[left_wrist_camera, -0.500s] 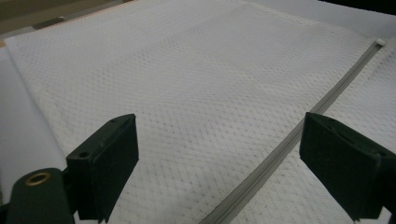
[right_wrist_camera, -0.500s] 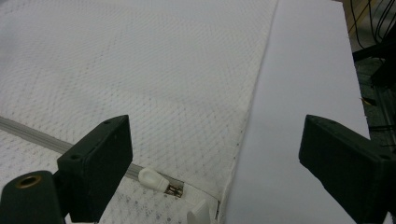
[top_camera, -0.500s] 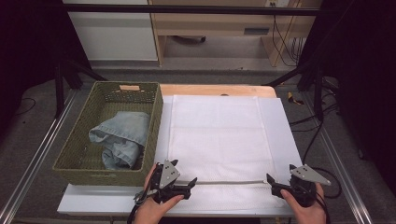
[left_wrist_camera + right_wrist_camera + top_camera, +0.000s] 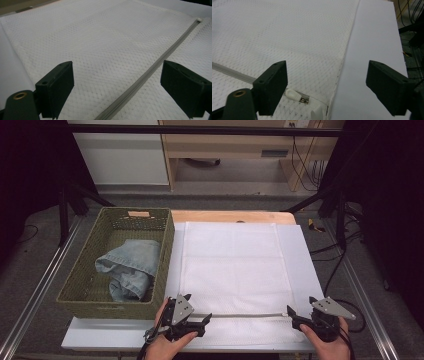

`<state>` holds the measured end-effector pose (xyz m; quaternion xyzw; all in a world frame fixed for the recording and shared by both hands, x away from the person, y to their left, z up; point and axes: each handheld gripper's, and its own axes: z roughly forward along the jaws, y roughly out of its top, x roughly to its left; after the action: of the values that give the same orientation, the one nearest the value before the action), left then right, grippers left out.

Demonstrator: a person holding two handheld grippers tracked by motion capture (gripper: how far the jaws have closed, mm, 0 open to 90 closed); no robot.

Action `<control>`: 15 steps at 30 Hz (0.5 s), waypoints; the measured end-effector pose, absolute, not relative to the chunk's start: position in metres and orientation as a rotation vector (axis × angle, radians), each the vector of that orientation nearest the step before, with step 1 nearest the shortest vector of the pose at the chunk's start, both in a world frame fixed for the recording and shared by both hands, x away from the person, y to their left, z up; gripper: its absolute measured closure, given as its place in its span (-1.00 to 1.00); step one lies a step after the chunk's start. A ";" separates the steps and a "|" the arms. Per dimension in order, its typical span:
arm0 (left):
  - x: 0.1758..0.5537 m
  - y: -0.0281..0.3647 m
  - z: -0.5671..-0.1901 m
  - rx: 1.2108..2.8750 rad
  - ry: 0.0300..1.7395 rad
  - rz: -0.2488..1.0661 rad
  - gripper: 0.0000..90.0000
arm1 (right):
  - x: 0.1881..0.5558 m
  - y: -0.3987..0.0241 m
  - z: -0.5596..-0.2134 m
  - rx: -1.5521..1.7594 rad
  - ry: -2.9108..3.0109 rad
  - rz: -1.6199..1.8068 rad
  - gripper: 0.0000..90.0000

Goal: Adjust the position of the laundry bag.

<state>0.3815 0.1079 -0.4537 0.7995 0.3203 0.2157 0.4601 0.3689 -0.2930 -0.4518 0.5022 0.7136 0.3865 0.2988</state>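
Mesh laundry bag point(image 4: 235, 265), white and flat, lies spread on the white sheet point(image 4: 305, 265) that covers the counter, to the right of a woven olive basket point(image 4: 82, 280). Its fabric is a fine honeycomb net, slightly see-through, rectangular with stitched edges. A grey zipper point(image 4: 245, 315) runs straight across its near end, from one gripper to the other; in the right gripper view its small white pull tab point(image 4: 293, 94) sits at the bag's corner, just by the left jaw.

The left gripper point(image 4: 202, 320) rests low at the zipper's left end, jaws spread wide, with the zipper band passing between them and nothing clamped. The right gripper point(image 4: 291, 314) sits at the zipper's right end, jaws likewise wide apart and holding nothing, straddling the bag's side edge and the bare sheet.

Inside the basket lies crumpled pale-blue denim point(image 4: 131, 267), its full shape hard to make out among the folds. The person's hands are cut off by the bottom of the high view, and the bag's contents, if any, cannot be told.
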 end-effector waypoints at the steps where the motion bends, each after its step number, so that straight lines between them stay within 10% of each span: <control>1: 0.380 0.108 -0.453 1.971 0.793 0.526 -0.74 | 0.368 -0.292 -0.451 1.334 1.900 1.032 -0.54; 15: 0.355 0.114 -0.455 1.981 0.908 0.550 -0.73 | 0.390 -0.288 -0.428 1.310 1.933 1.003 -0.16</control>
<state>0.3551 0.1140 -0.4548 0.7947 0.3643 0.2206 0.4325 0.3899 -0.2880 -0.4282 0.4923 0.7267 0.3770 0.2956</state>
